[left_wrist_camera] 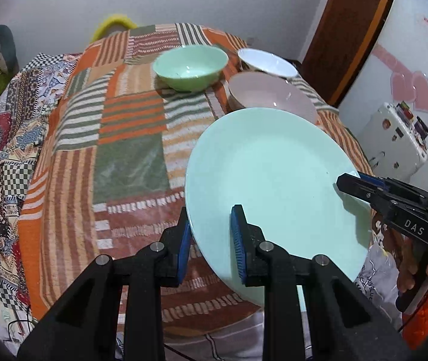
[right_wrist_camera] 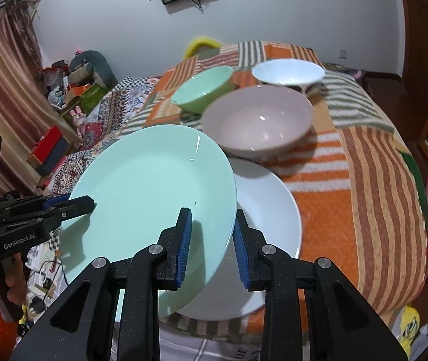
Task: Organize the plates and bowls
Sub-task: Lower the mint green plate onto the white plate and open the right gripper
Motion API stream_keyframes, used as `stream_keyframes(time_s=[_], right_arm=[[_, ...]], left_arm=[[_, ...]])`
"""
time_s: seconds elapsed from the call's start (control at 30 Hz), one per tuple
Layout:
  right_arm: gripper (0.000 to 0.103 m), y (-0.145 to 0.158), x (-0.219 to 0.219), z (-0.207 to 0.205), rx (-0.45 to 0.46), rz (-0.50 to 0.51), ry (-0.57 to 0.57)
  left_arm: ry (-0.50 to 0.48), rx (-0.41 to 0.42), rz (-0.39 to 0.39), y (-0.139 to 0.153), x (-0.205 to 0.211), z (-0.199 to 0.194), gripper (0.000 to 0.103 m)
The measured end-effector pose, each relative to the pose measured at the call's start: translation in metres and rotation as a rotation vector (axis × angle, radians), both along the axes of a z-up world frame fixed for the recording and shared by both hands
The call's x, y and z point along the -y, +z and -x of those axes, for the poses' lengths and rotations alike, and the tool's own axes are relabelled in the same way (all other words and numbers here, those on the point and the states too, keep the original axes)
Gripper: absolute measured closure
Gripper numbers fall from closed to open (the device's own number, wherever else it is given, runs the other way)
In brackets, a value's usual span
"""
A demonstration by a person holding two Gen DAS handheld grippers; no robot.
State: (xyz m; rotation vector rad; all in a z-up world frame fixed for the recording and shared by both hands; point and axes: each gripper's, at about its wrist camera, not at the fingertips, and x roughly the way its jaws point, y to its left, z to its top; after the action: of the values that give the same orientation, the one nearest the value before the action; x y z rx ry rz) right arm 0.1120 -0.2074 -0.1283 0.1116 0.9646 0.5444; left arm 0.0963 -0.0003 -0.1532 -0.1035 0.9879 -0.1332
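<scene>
A mint-green plate (left_wrist_camera: pixel 268 174) (right_wrist_camera: pixel 153 180) hangs tilted above the cloth-covered table (left_wrist_camera: pixel 129 162), held at two sides of its rim. My left gripper (left_wrist_camera: pixel 211 237) is shut on its near-left rim, and appears in the right wrist view (right_wrist_camera: pixel 89 203) at the plate's left edge. My right gripper (right_wrist_camera: pixel 212 234) is shut on the plate's right rim, and appears in the left wrist view (left_wrist_camera: pixel 349 185). A white plate (right_wrist_camera: pixel 268 210) lies on the table just under the green one. Behind stand a pink bowl (left_wrist_camera: pixel 271 96) (right_wrist_camera: pixel 259 123), a green bowl (left_wrist_camera: pixel 191 66) (right_wrist_camera: pixel 203 88) and a white bowl (left_wrist_camera: pixel 266 61) (right_wrist_camera: pixel 287 72).
The table wears a striped orange, green and cream patchwork cloth (right_wrist_camera: pixel 364 180). A bed with patterned covers (left_wrist_camera: pixel 0 156) lies to the left, a wooden door (left_wrist_camera: pixel 352 30) at the back right, and a white case (left_wrist_camera: pixel 394 141) on the floor to the right.
</scene>
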Motion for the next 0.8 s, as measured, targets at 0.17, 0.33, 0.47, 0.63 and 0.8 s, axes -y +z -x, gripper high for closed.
stream_keyframes(time_s=[0.17,0.33,0.47,0.63,0.8], right_arm=[[0.077,-0.013,0.010,0.002,-0.038,-0.002,-0.019],[0.077,-0.025,0.014,0.002,-0.073,0.003,-0.031],[0.077,-0.034,0.016,0.000,-0.099,0.009,-0.039],[0.077,-0.041,0.018,-0.002,-0.121,0.015,-0.050],[0.077,-0.044,0.021,-0.005,-0.133,0.014,-0.056]], left_arm=[[-0.017,-0.045,-0.001,-0.017,0.010,-0.007,0.079],[-0.025,-0.098,0.008,-0.034,0.014,-0.015,0.079],[-0.030,-0.127,0.008,-0.045,0.018,-0.021,0.079],[-0.036,-0.145,0.001,-0.053,0.023,-0.029,0.078],[-0.044,-0.138,-0.053,-0.055,0.030,-0.037,0.076]])
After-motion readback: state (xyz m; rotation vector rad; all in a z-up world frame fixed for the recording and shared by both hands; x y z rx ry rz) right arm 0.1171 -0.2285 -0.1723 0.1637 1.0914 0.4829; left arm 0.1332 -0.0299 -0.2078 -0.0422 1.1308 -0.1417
